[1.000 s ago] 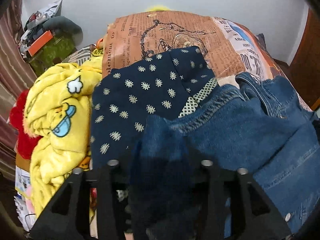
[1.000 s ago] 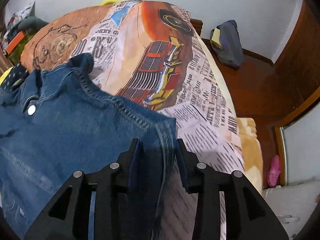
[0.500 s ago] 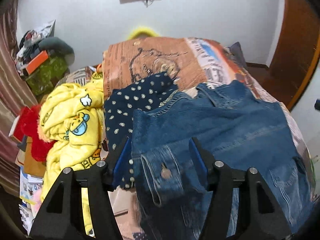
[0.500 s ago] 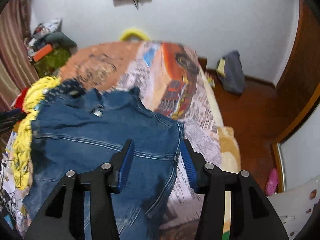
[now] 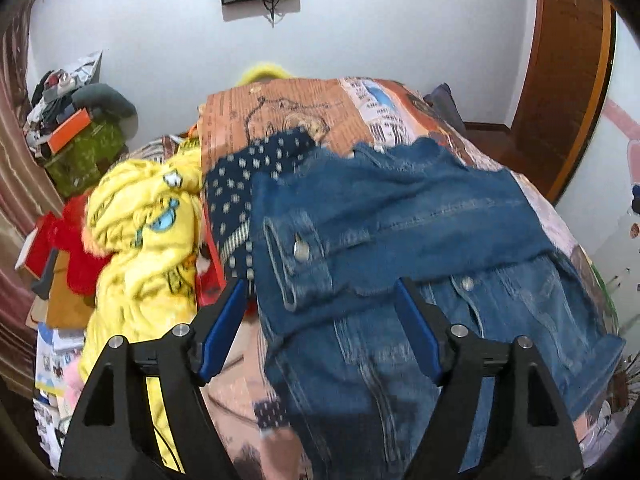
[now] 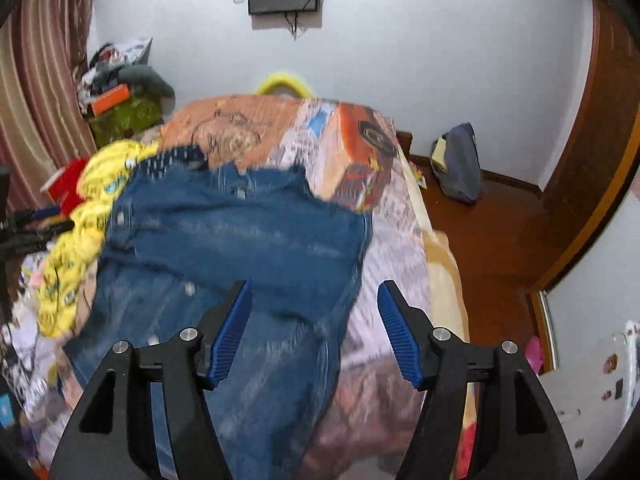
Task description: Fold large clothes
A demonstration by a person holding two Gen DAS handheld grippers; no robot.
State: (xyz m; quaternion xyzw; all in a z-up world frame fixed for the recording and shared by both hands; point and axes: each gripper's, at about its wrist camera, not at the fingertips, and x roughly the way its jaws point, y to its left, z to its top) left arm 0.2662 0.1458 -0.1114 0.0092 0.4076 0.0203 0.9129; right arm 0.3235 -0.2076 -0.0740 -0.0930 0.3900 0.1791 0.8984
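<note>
With both the left gripper (image 5: 320, 316) and right gripper (image 6: 314, 320) opening on nothing, the blue denim jacket (image 5: 400, 240) at frame centre lies part-folded; regripping its lower hem comes next.

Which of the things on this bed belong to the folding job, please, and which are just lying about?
In the job:
denim jacket
left hand-held gripper, opening
right hand-held gripper, opening

Lying about:
yellow blanket
dotted navy garment
grey bag

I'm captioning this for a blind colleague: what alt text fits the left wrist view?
A blue denim jacket lies folded on a bed with a newspaper-print cover, seen between the opening, empty jaws of the left gripper. Beside it lie a navy dotted garment and a yellow cartoon blanket.
</note>
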